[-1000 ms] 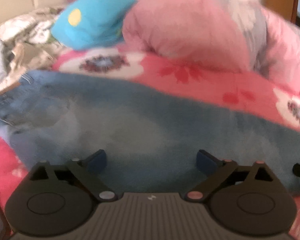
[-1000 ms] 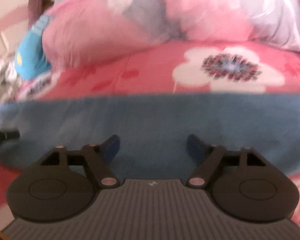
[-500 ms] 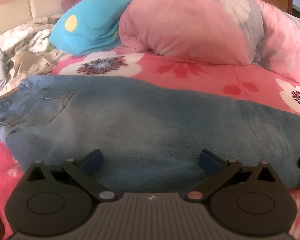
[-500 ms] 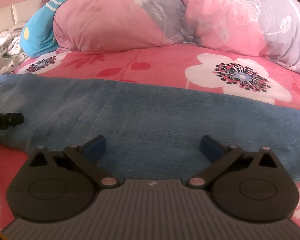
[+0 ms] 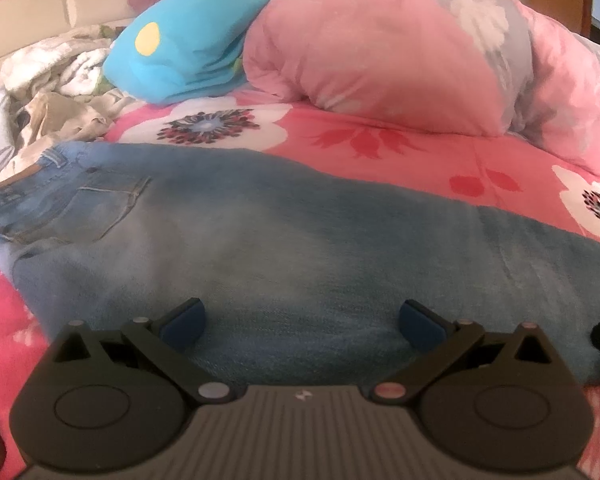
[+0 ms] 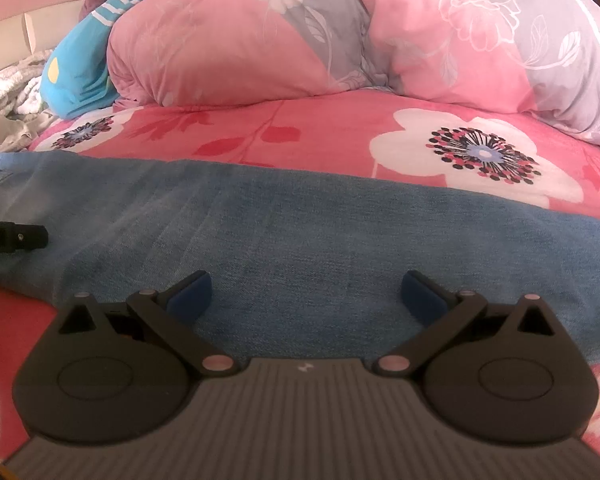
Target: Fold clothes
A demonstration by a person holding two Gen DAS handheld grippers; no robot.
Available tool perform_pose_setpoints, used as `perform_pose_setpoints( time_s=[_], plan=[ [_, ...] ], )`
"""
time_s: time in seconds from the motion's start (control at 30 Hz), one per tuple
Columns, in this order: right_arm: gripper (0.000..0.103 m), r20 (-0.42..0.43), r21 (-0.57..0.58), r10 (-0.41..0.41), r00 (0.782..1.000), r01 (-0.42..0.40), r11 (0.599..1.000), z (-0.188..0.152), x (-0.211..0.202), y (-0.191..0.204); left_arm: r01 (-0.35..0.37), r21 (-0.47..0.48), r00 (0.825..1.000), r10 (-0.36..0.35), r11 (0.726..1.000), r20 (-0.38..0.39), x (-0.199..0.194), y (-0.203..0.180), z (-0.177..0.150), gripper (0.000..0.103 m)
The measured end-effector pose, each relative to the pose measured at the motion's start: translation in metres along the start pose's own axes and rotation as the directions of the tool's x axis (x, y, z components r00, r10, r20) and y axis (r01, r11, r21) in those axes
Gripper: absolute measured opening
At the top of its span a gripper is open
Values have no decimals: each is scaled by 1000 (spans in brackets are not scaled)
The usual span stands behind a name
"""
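Left tool [image 5: 302, 318]: blue pads spread wide apart, nothing between them, poised just above the jeans.
Right tool [image 6: 306, 294]: pads equally far apart, empty, over the jeans' leg part.
Jeans [image 5: 260, 240]: laid flat lengthwise across the bed, waistband and back pocket to the left in the left wrist view, legs running off to the right.
Bed sheet [image 6: 300, 136]: pink-red with large white flowers, under the jeans.
Quilt [image 6: 340, 40]: pink and grey, bunched beyond the jeans.
Blue cloth [image 5: 188, 48]: turquoise with a yellow dot, beside the quilt on the left.
Clothes pile [image 5: 56, 92]: crumpled pale garments near the waistband.
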State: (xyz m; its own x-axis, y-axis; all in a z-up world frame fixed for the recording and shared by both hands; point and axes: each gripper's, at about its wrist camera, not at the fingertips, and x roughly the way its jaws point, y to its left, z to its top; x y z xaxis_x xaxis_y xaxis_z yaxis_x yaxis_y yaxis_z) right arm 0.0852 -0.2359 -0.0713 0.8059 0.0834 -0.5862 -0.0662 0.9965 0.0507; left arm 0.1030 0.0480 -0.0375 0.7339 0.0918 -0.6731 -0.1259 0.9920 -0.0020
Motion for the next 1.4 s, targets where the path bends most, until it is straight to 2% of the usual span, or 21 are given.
perform_pose_setpoints(
  time_s=[0.17,0.23,0.4,0.5,0.63,0.73,1.4],
  plan=[
    [102,-2,-4,-4,1000,4,1000,0,1,1,20,-18,1000,-20,1000,-1,-6,4,6,103],
    [102,-2,-5,-4,1000,4,1000,1,1,1,39,-37,999,-38,999,28,-14,5,11,103],
    [102,0,-5,-6,1000,6,1000,0,0,2,43,26,994,-45,999,98,-24,-9,23,103],
    [102,0,-5,-6,1000,6,1000,0,0,2,39,56,997,-43,998,68,-11,-18,25,103],
    [102,1,-4,-5,1000,5,1000,0,0,1,36,55,999,-34,998,-36,13,-21,15,103],
    [102,1,-4,-6,1000,6,1000,-1,0,2,33,55,999,-32,998,-27,14,-22,13,103],
    [102,-10,-19,-26,1000,26,999,2,2,5,44,34,995,-41,998,-93,16,-18,17,103]
  ],
)
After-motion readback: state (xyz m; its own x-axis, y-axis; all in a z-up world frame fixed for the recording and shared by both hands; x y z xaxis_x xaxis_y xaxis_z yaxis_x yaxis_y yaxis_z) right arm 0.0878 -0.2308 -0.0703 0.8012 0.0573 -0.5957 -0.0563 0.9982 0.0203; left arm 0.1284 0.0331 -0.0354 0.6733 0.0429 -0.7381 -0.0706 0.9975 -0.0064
